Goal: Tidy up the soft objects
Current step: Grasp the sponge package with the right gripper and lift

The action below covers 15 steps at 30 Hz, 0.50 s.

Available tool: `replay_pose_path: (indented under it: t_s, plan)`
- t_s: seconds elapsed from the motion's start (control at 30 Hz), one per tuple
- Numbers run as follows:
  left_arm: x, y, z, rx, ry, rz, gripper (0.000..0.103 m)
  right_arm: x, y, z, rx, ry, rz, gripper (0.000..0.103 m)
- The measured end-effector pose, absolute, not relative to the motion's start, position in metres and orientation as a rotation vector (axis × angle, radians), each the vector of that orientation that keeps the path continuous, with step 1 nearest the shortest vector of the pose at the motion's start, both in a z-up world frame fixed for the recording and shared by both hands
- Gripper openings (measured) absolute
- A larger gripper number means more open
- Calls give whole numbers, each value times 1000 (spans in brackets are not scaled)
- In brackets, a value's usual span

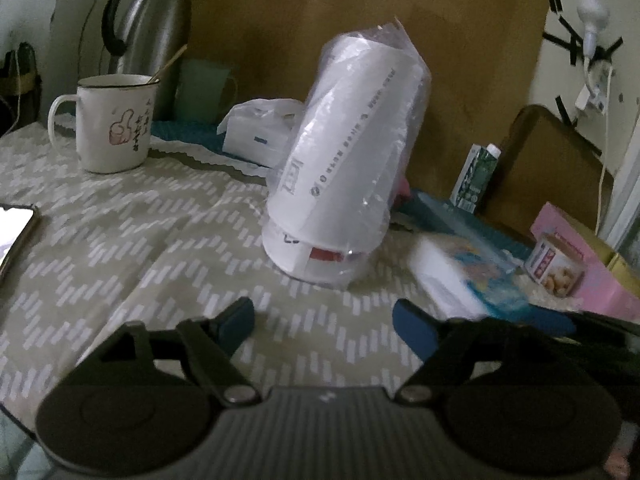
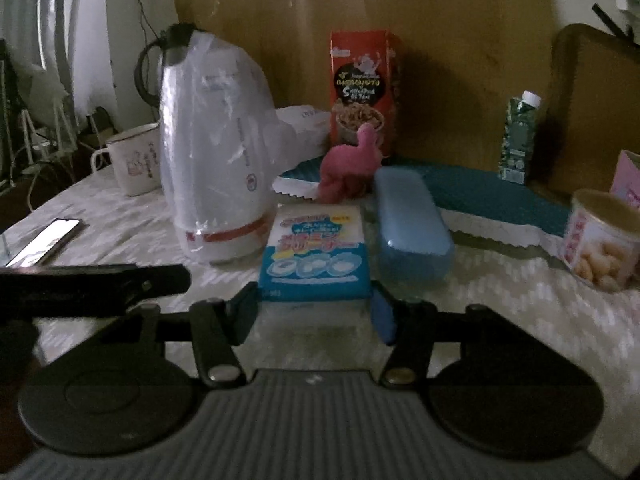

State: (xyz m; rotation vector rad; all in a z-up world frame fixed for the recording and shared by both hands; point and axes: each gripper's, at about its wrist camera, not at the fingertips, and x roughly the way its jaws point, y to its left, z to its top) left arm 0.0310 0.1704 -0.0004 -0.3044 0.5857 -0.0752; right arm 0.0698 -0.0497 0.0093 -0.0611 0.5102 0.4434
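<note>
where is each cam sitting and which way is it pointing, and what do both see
Left wrist: sits on the left claw, looking forward and slightly down over the patterned tablecloth at the bagged stack of paper cups; its own open claw shows, nothing between the fingers.
Right wrist: sits on the right claw, facing the sponge pack at its fingertips; whether the pads press it is unclear. The other claw's dark finger juts in at the left edge.
Shared: the cups, sponge pack, enamel mug, phone, green carton and can.

dim, soft-focus fisheye views, edges curved and dark, pale light from left.
</note>
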Motion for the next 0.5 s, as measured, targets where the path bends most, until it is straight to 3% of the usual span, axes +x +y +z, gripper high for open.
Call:
replay_pose_path:
  t_s: [0.23, 0.5]
  plan:
    - [33, 136, 13, -346, 659, -219, 82, 23, -101, 4, -18, 515, 425, 60]
    - [61, 33, 20, -330, 841, -558, 79, -14, -153, -2, 58, 443, 252, 60]
